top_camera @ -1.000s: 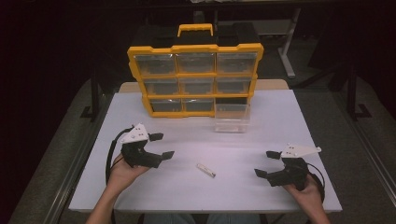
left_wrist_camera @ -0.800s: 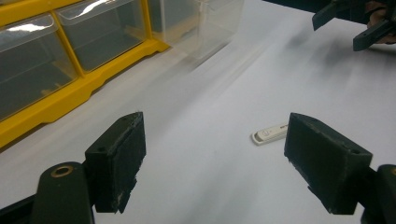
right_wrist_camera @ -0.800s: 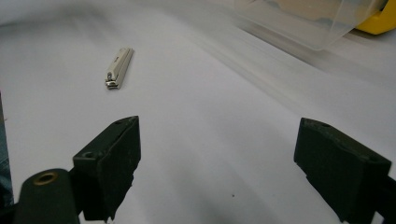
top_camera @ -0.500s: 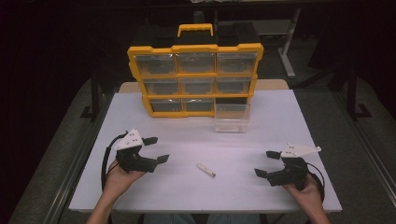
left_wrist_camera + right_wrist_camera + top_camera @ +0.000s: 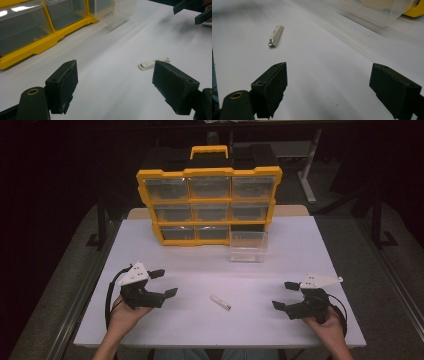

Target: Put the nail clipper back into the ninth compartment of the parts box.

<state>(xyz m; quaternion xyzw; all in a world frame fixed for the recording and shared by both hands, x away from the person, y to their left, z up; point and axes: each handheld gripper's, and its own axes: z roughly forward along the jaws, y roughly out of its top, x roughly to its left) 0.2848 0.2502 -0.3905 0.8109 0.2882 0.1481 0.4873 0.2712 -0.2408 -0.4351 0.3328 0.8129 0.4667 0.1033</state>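
Your left gripper sits low over the white table, held in your left hand, with its jaws spread wide and nothing between them. In the left gripper view the small white nail clipper lies flat on the table ahead of that gripper and toward its right jaw, partly hidden behind that jaw's tip, and not touching it. From above, the clipper rests between your two grippers, somewhat closer to the left one, and apart from both.

Your right gripper is also wide open and empty, held in your right hand close to the table surface. In the right gripper view the clipper lies ahead of it and off toward its left jaw, well beyond the jaw tips, with its length running roughly away from the camera.

Beyond both grippers, at the far side of the table, stands the yellow organizer with clear drawers. One clear drawer stands out on the table just in front of the organizer's lower right corner; it is farther from your grippers than the clipper. In the left gripper view the other gripper's dark jaws show at the upper right, past the clipper
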